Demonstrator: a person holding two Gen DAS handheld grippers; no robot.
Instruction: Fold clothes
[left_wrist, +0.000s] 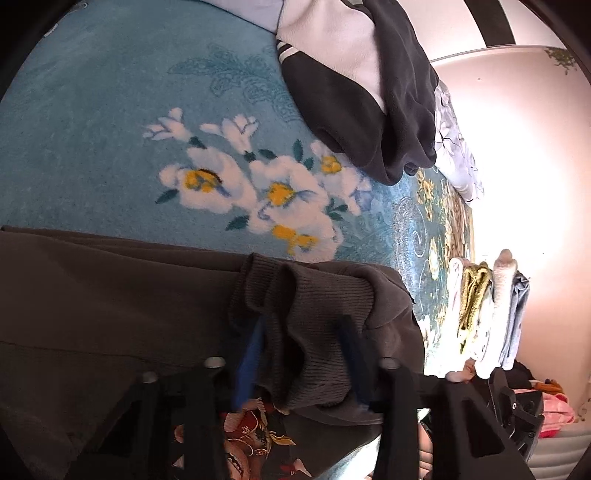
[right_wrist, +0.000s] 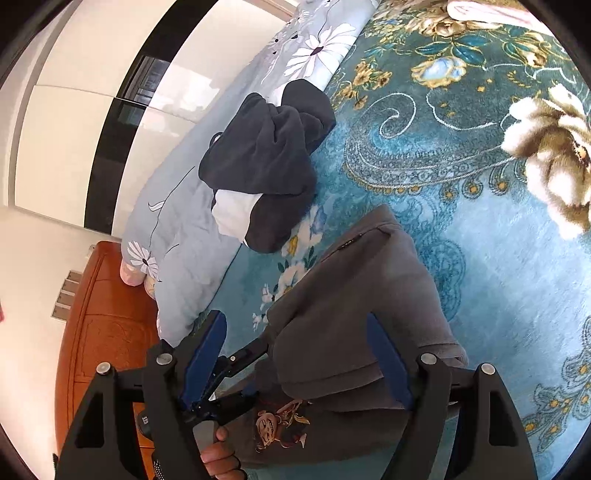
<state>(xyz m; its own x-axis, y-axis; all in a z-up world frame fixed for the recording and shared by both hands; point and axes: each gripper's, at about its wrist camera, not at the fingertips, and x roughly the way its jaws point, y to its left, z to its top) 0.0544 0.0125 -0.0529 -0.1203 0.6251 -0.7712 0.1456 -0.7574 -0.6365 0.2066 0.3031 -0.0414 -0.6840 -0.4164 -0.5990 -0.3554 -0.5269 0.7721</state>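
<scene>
— Where are we, would we say?

— We're in a home bedroom. We see a plush teal blanket (left_wrist: 110, 122) with white and gold flowers spread over a bed, and a pale grey duvet (right_wrist: 177, 229) printed with daisies beside it.

— Anything else that tells us so?

— We see a carved wooden headboard (right_wrist: 99, 332) at the bed's end, glossy white wardrobe doors (right_wrist: 66, 122) behind it, and a stack of folded clothes (left_wrist: 487, 314) at the blanket's edge.
</scene>
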